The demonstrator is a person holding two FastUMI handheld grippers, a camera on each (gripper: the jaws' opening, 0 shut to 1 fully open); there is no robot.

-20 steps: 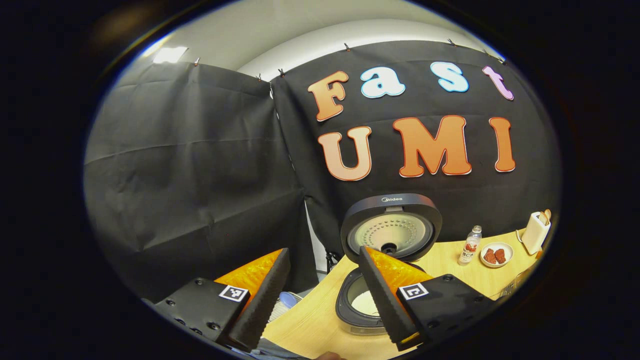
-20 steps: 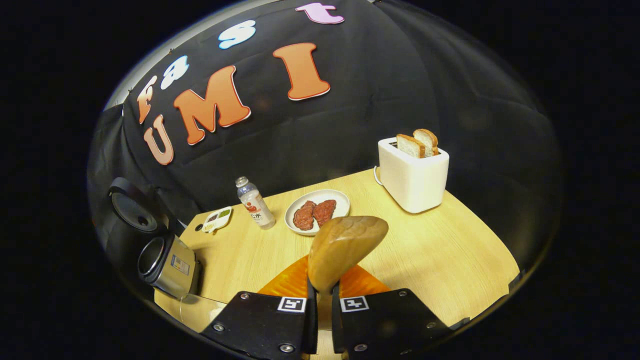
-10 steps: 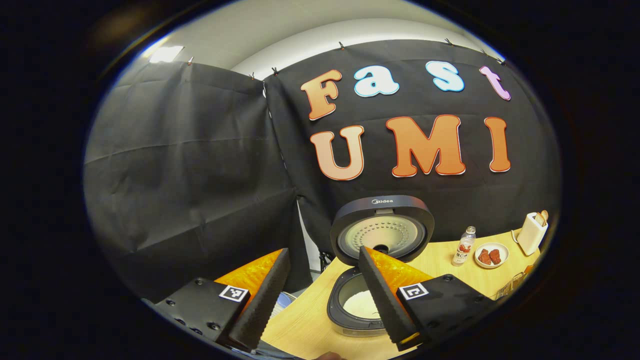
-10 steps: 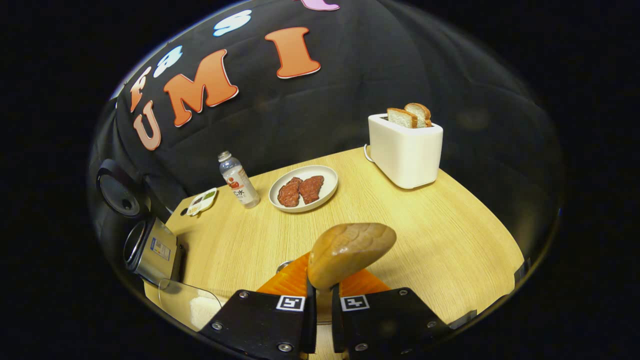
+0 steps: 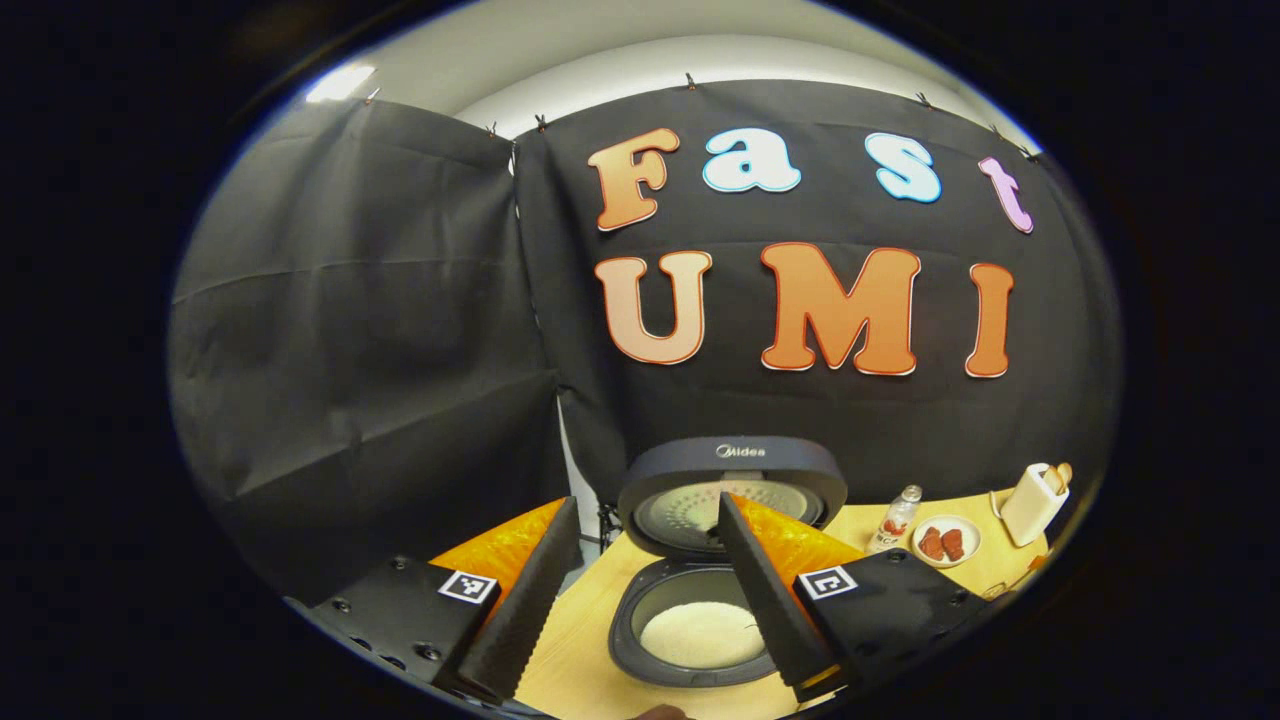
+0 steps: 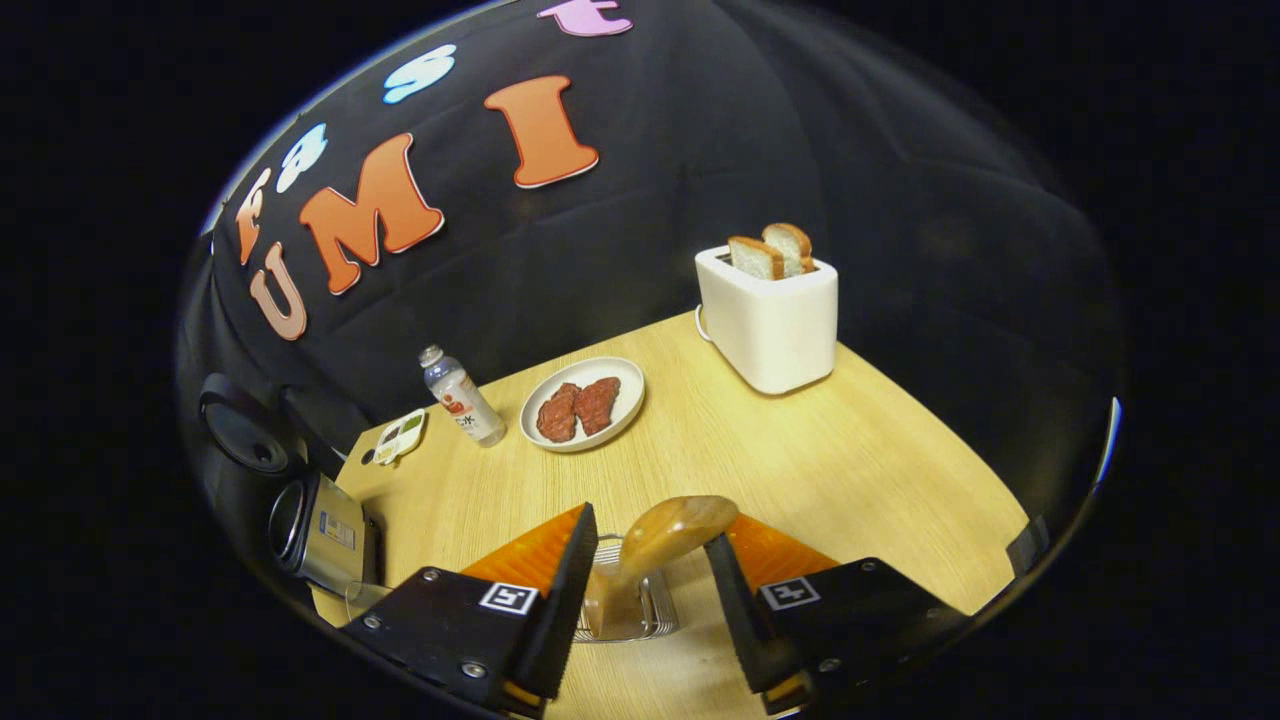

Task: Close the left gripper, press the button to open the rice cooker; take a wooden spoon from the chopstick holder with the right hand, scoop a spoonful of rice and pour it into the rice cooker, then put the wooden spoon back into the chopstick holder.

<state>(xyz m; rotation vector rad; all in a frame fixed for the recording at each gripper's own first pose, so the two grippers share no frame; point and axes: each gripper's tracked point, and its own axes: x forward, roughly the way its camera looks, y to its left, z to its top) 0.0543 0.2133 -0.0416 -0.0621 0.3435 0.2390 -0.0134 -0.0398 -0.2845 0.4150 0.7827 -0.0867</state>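
Standing wooden spoon point(image 6: 668, 535), bowl upward

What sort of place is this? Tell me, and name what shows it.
Likely a mock kitchen table staged in a recording booth: an open rice cooker with rice inside, a toaster holding bread and a plate of meat stand on a wooden table backed by black cloth.

You see a glossy, smooth wooden spoon point(image 6: 665, 535) standing in a wire metal chopstick holder point(image 6: 625, 600) on the matt, pale wood-grain table point(image 6: 800, 460). The rice cooker point(image 5: 700, 600) shows a matt dark lid and brushed metal body, while the toaster point(image 6: 770, 320) looks like smooth white plastic.
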